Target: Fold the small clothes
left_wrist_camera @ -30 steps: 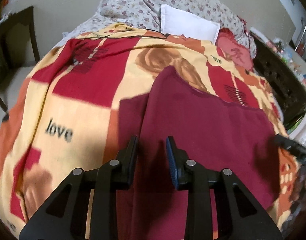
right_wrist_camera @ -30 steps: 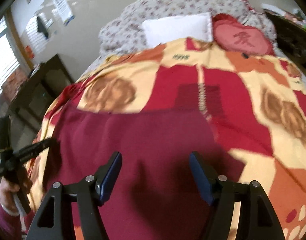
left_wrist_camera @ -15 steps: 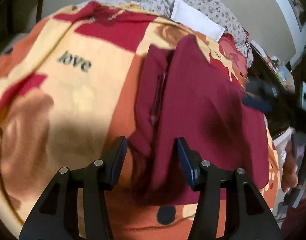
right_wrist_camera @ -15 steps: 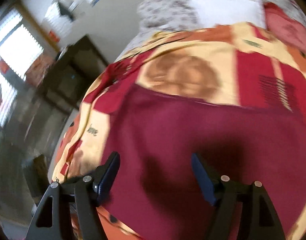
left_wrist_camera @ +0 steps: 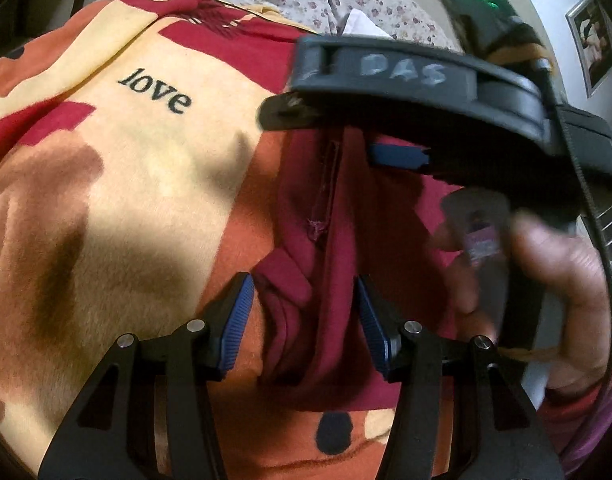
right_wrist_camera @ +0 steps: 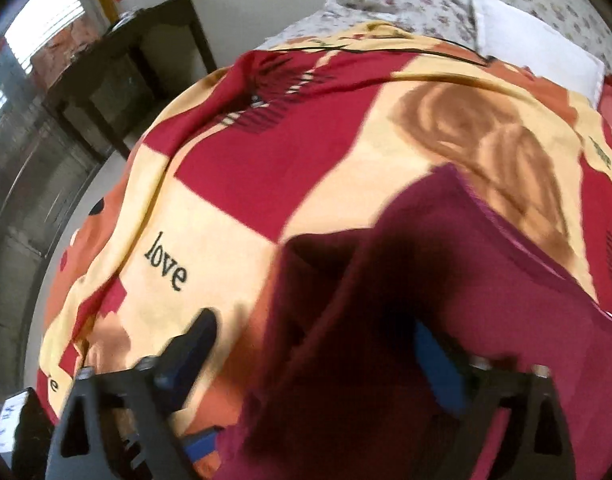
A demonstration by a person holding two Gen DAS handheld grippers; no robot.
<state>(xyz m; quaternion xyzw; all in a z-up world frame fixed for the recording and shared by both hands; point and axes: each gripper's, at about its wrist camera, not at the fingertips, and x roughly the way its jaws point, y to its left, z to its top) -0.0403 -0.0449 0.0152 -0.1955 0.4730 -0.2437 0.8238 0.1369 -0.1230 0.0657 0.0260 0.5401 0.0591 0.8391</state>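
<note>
Left wrist: left tongs (left_wrist_camera: 302, 312) half open, straddling the bunched edge of the maroon garment (left_wrist_camera: 345, 240) on the blanket (left_wrist_camera: 138, 184), pads not pressing | right hand (left_wrist_camera: 545, 292) blurred, hiding cloth | Right wrist: right tongs (right_wrist_camera: 317, 344) just opening, wide above the garment's corner, holding nothing; far pad blurred.
</note>
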